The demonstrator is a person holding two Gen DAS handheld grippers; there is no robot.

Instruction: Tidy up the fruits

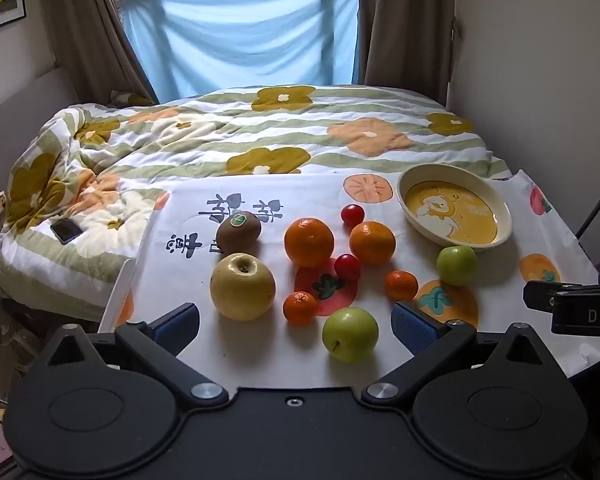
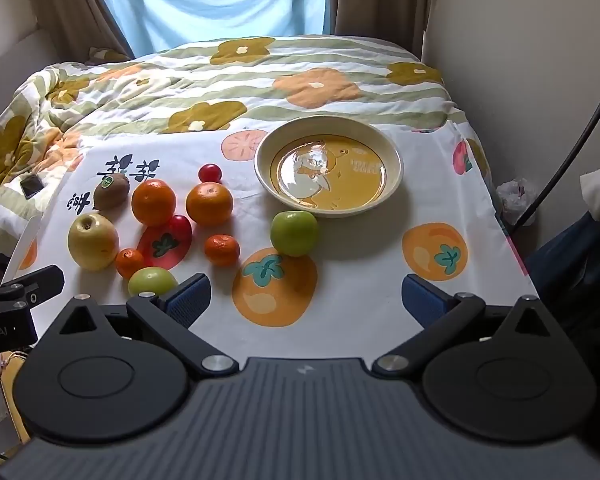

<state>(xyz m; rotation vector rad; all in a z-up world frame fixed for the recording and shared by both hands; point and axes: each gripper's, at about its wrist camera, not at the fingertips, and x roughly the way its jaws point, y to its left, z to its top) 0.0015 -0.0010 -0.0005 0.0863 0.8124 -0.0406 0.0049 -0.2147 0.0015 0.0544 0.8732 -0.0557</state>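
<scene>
Fingers on both grippers are spread wide with nothing between them: the left gripper point(image 1: 296, 318) sits at the bottom of its frame, the right gripper point(image 2: 306, 296) likewise.

Fruit is all loose on the printed cloth point(image 2: 360, 256), left of centre in the right view, and the yellow duck bowl point(image 2: 394, 172) sits empty upper middle. Handling guesses: the yellow apple point(image 1: 242, 286) and the two big oranges point(image 1: 309, 242) look firm and heavy-ish, so grab across the widest part. The near green apple point(image 1: 350, 334) is smooth, maybe slippery. The cherry tomatoes point(image 1: 347, 267) and little mandarins point(image 1: 300, 308) are soft, so go gentle. The kiwi point(image 1: 238, 232) is fuzzy, decent grip.

Writing: green sticker on the kiwi is unreadable, the cloth has big Chinese characters I can't make out, and "DAS" shows at the right edge of the left view.
</scene>
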